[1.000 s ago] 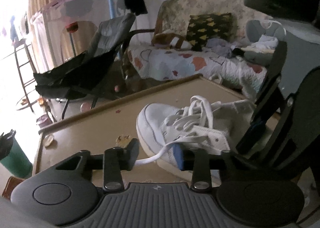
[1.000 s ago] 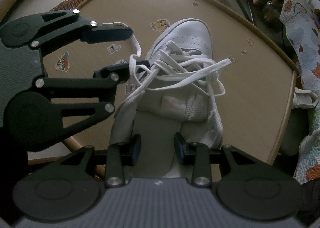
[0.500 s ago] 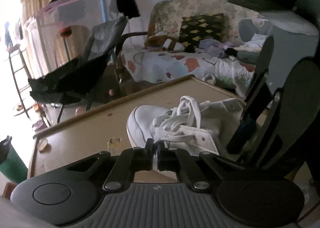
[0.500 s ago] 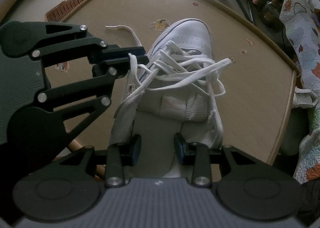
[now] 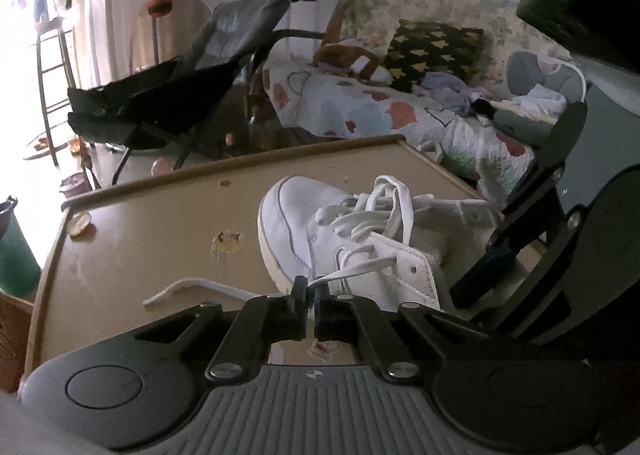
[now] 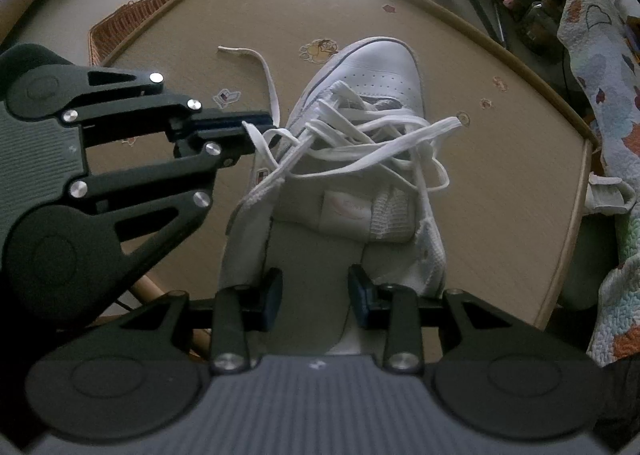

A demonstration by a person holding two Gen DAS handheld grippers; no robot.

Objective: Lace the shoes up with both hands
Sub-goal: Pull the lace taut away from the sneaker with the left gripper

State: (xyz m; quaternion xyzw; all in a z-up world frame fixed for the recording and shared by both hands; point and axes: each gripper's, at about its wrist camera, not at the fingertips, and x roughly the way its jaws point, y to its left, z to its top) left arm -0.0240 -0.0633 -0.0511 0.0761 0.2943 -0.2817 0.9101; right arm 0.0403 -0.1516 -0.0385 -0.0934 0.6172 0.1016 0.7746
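A white sneaker (image 5: pixel 296 223) (image 6: pixel 372 67) lies on a tan table (image 5: pixel 140 239) (image 6: pixel 500 183), toe pointing away, its white laces loose and tangled over the tongue. My left gripper (image 5: pixel 310 297) (image 6: pixel 250 131) is shut on one lace strand (image 5: pixel 352 271) beside the shoe's left eyelets. That lace's free end (image 5: pixel 188 289) (image 6: pixel 240 52) trails onto the table. My right gripper (image 6: pixel 314 295) points down over the heel with its jaws partly apart. Whether its pads press on the heel is hidden. One of its fingers (image 5: pixel 492 259) shows behind the heel.
A wicker basket (image 6: pixel 132 19) and a green cup (image 5: pixel 14 251) stand off the table's left side. A sofa with a patterned quilt (image 5: pixel 360 103) and a black folding chair (image 5: pixel 168 95) lie beyond the far edge. Stickers (image 6: pixel 320 51) dot the tabletop.
My left gripper went from open around the lace to shut on it, then rolled slightly. The lace's free end now lies out on the table. The right gripper stayed still.
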